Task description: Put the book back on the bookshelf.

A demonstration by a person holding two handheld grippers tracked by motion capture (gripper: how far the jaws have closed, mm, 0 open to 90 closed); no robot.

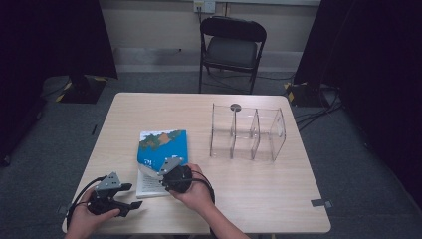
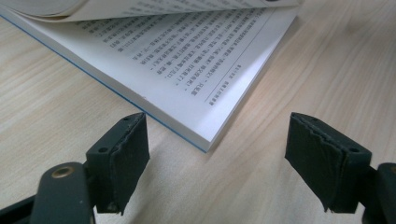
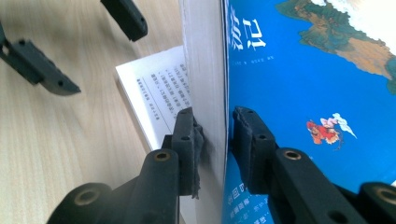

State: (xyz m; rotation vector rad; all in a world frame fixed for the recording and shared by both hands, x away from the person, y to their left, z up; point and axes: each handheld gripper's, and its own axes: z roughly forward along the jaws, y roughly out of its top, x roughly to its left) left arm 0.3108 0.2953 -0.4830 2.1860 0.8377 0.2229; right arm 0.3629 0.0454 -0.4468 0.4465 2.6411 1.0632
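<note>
While the right gripper (image 3: 215, 135) pinches one book's (image 1: 171, 144) cover and pages, the left gripper (image 2: 217, 149) gapes

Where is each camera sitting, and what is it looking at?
High view: above the table, looking forward and down; both hands and the acrylic organizer show.
Left gripper view: on the left gripper, open jaws facing the book.
Right gripper view: on the right gripper, clamping the cover and pages.
All share the book.

The book (image 1: 162, 154) lies on the table (image 1: 259, 189), left of the clear divider rack (image 1: 247, 132); behind the rack, beyond the table, stands a chair (image 1: 232, 47).
</note>
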